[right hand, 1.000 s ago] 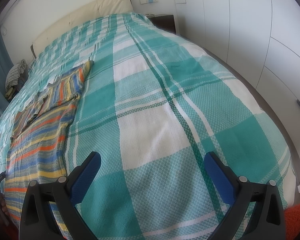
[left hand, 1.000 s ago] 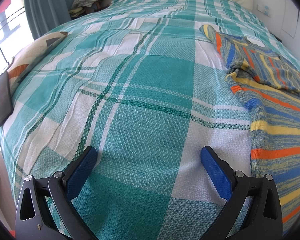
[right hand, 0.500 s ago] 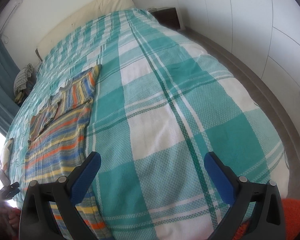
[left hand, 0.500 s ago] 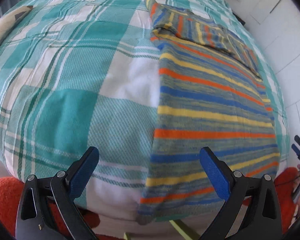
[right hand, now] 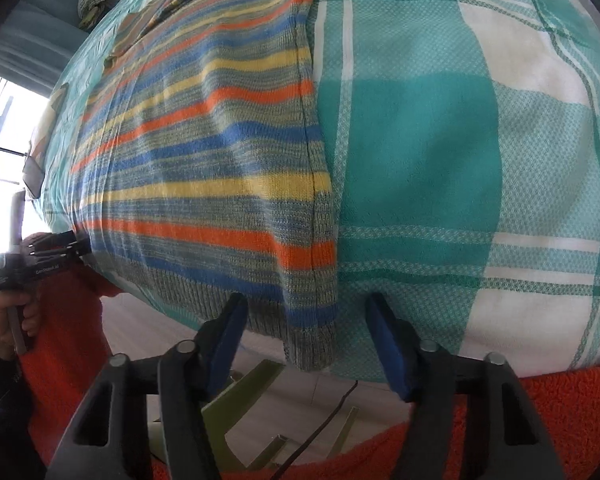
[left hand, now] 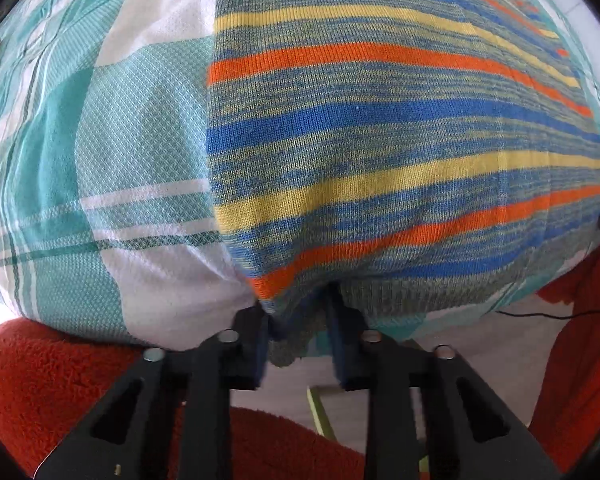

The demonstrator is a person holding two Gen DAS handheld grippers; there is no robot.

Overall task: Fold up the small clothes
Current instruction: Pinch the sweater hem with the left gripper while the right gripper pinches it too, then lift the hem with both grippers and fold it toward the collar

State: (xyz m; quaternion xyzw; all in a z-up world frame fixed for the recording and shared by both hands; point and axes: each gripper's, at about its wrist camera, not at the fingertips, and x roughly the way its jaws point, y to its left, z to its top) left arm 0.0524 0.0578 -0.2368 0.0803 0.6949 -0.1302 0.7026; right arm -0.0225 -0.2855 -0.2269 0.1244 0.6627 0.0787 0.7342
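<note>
Left wrist view shows the left gripper [left hand: 298,312] at the near-left corner of the striped knit sweater [left hand: 380,128], its 2 blue pads drawn together with the hem corner bunched between them; the jaws have just been closing, from wide apart half a second ago, and the cloth puckers upward at the pinch. The sweater lies flat on the teal plaid bedspread [left hand: 132,152], its ribbed hem hanging slightly over the foot of the bed.

Right wrist view puts the right gripper [right hand: 306,320] at the other hem corner. Its jaws have also just been closing, but the 2 pads stand visibly apart on either side of the corner, and the hanging ribbed edge does not look pinched yet. I judge this side open around the cloth, not gripping it. At the left edge of this view the person's left hand [right hand: 8,316] holds the other gripper at its corner.

Both cameras have swung from looking across the bed to looking down at the hem since a second ago. That suggests the grasp for a bottom-up fold is half made: 1 corner secured, 1 pending. Lifting before the right side bites would probably drag the sweater askew.
</note>
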